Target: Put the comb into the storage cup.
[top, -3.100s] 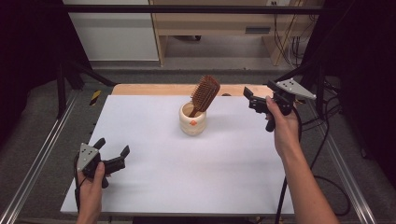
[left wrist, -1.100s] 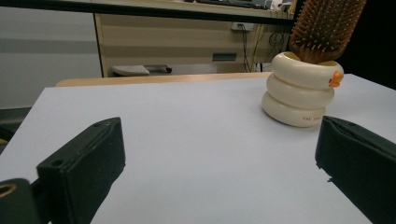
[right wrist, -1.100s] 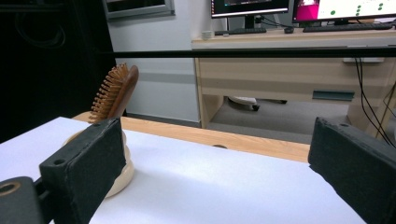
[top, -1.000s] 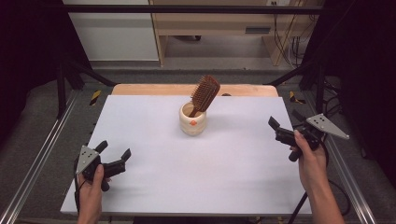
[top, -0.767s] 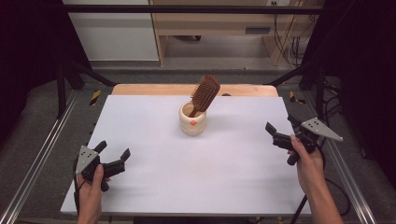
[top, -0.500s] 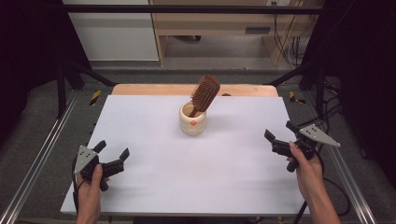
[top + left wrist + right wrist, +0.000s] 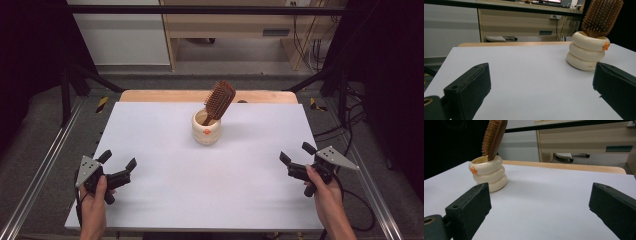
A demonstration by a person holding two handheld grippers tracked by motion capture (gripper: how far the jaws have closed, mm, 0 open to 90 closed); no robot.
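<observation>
The cream ringed cup [image 7: 206,128] stands on the far middle of the white table [image 7: 210,185], a wooden hairbrush [image 7: 218,101] leaning in it. The left gripper [image 7: 118,166] and right gripper [image 7: 295,153] rest well nearer than the cup, jaws spread wide, holding nothing.

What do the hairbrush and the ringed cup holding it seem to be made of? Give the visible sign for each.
Hairbrush: probably wood, with a smooth brown back showing a slight sheen in the right gripper view; its bristles look like thin tan pins, material unclear.
Cup: likely glazed ceramic, possibly plastic; cream, glossy, with soft highlights on its three stacked rings.
</observation>
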